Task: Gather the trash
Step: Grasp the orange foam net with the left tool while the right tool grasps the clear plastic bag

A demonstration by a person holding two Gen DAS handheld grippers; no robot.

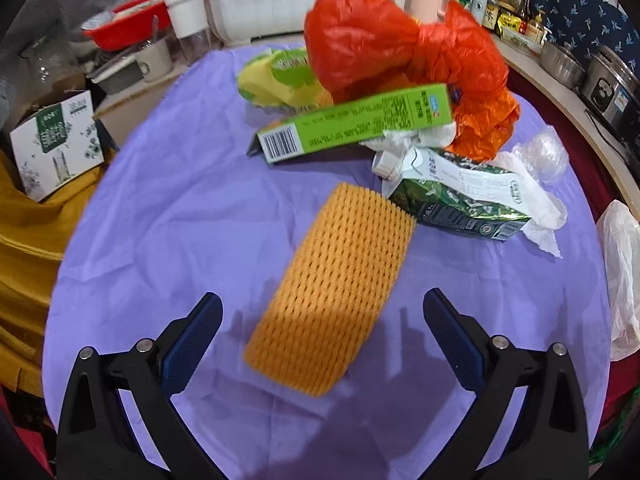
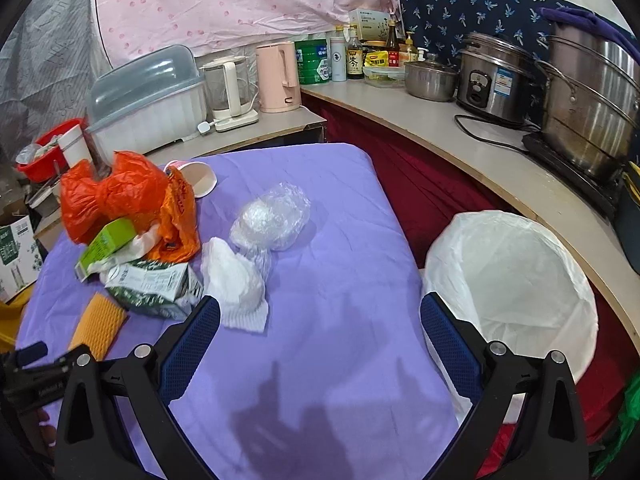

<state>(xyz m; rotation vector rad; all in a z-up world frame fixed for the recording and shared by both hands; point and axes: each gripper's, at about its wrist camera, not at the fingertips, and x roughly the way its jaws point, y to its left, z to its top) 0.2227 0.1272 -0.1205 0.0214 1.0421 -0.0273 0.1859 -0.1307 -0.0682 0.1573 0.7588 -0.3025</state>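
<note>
Trash lies on a purple-covered table (image 1: 160, 220). An orange foam net sleeve (image 1: 332, 292) lies just ahead of my left gripper (image 1: 322, 312), which is open and empty above it. Behind it are a green carton (image 1: 352, 124), a crushed dark green carton (image 1: 460, 200), a red knotted plastic bag (image 1: 376, 36), a yellow-green wrapper (image 1: 280, 76), white tissue (image 2: 236, 280) and a clear plastic wad (image 2: 272, 216). My right gripper (image 2: 320, 316) is open and empty over bare cloth. A bin lined with a white bag (image 2: 508, 280) stands right of the table.
A paper cup (image 2: 198, 178) lies behind the red bag. A counter (image 2: 460, 152) curves along the right with a rice cooker (image 2: 492, 76), pots and bottles. A dish rack (image 2: 148, 100), kettles and a red basin (image 2: 44, 152) stand at the back. A printed box (image 1: 56, 144) sits at the left.
</note>
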